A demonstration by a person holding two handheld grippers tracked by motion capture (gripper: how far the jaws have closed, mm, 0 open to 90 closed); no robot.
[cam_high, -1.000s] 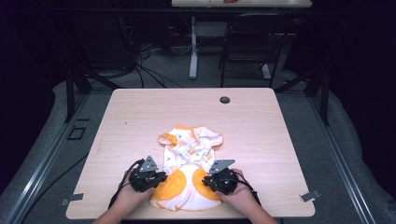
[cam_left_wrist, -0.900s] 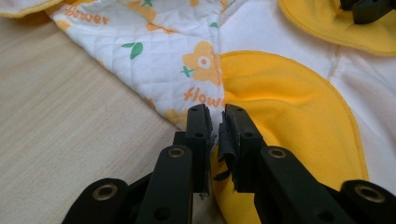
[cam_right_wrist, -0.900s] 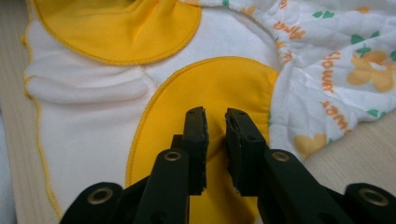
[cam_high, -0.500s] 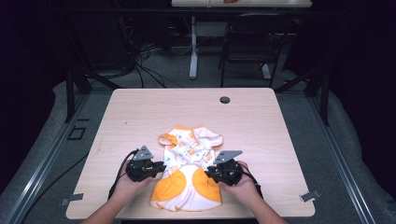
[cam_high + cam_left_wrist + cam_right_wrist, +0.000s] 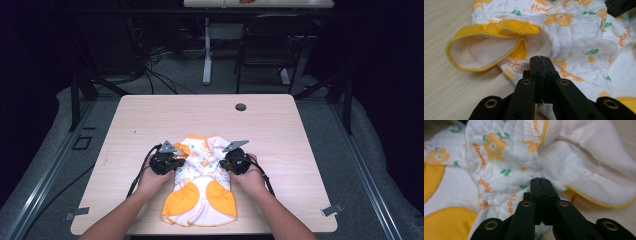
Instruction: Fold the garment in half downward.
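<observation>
— Where's the baby garment (image 5: pixel 200 186)?

— On the light wooden bench (image 5: pixel 280 135), near the front edge, about midway across. It's white quilted cloth printed with orange flowers, green leaves and the word "flower", with yellow-orange patches at the near end and yellow trim at the openings.

— And the left claw (image 5: pixel 172 161)?

— At the garment's left side, about halfway up it. In the left gripper view the jaws are pressed together, pinching a fold of the printed cloth (image 5: pixel 564 37) just beside a yellow-edged opening (image 5: pixel 486 50) that gapes on the wood.

— The right claw (image 5: pixel 226 161)?

— Mirrored on the right side. In the right gripper view its jaws are likewise closed on the white cloth (image 5: pixel 506 160), next to a pale cuff with yellow trim (image 5: pixel 596 182).

— Anything else?

— A dark round grommet (image 5: pixel 240 107) near the bench's far edge, well apart from the garment, and a chair (image 5: pixel 267 47) beyond.
</observation>
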